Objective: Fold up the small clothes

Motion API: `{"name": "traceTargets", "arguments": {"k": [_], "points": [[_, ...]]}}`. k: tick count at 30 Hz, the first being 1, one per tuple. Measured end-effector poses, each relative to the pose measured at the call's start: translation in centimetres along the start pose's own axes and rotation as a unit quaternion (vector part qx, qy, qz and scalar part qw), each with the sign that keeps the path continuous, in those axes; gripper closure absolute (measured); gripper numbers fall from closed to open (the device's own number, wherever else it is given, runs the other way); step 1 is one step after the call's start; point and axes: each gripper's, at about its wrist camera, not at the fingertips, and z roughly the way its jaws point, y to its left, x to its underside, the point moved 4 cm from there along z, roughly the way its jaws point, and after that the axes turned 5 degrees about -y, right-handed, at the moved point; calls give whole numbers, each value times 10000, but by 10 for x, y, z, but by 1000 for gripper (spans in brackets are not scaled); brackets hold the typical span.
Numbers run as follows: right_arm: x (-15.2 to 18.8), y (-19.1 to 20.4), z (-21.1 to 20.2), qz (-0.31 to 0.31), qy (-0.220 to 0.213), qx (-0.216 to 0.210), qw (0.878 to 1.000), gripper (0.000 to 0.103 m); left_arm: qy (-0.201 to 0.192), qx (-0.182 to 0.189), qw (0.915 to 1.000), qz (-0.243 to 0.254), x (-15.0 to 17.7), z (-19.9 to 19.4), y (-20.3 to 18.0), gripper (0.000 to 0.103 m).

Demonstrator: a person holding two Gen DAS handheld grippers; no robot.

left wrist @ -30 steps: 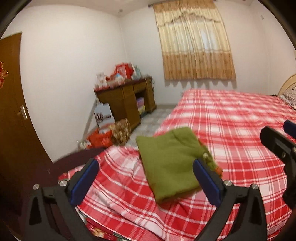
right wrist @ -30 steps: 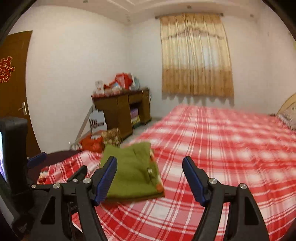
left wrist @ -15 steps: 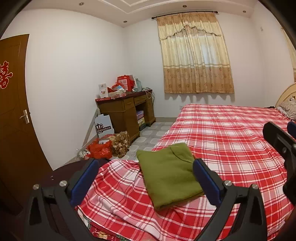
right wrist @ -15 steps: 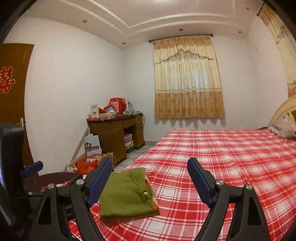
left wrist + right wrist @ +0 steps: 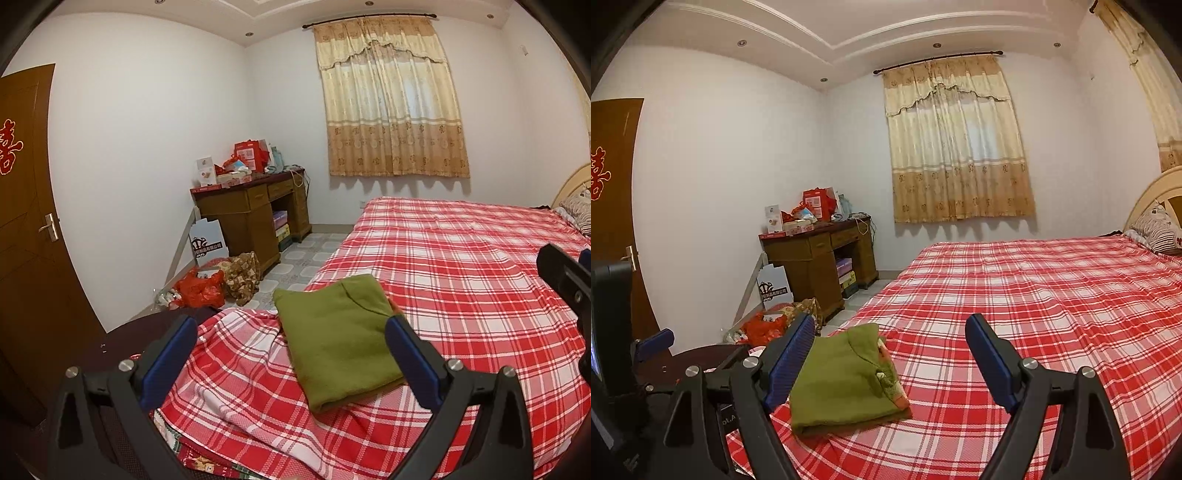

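A small green garment [image 5: 338, 338] lies folded into a flat rectangle near the corner of the bed; it also shows in the right wrist view [image 5: 846, 384], with a bit of orange trim at its right edge. My left gripper [image 5: 290, 356] is open and empty, raised above and just short of the garment. My right gripper [image 5: 890, 360] is open and empty, held to the right of the garment and clear of it. Neither gripper touches the cloth.
The bed's red plaid sheet [image 5: 461, 266] stretches back to a headboard and pillow [image 5: 1156, 225]. A wooden desk [image 5: 251, 214] with boxes stands by the wall, bags [image 5: 207, 288] on the floor beside it. A brown door [image 5: 26, 221] is at left.
Both grippers have drawn back and tilted upward from the folded garment, so more of the wall and ceiling shows. The garment has stayed in place.
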Motion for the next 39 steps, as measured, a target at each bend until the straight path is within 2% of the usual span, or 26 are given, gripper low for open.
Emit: {"name": "traceTargets", "arguments": {"k": [32, 39], "points": [[7, -3, 4, 104, 123, 33, 9999, 18, 65, -20, 10000, 48, 2, 6, -1, 0], [7, -4, 4, 100, 130, 39, 9999, 18, 157, -182, 9996, 130, 2, 13, 0, 0]]}}
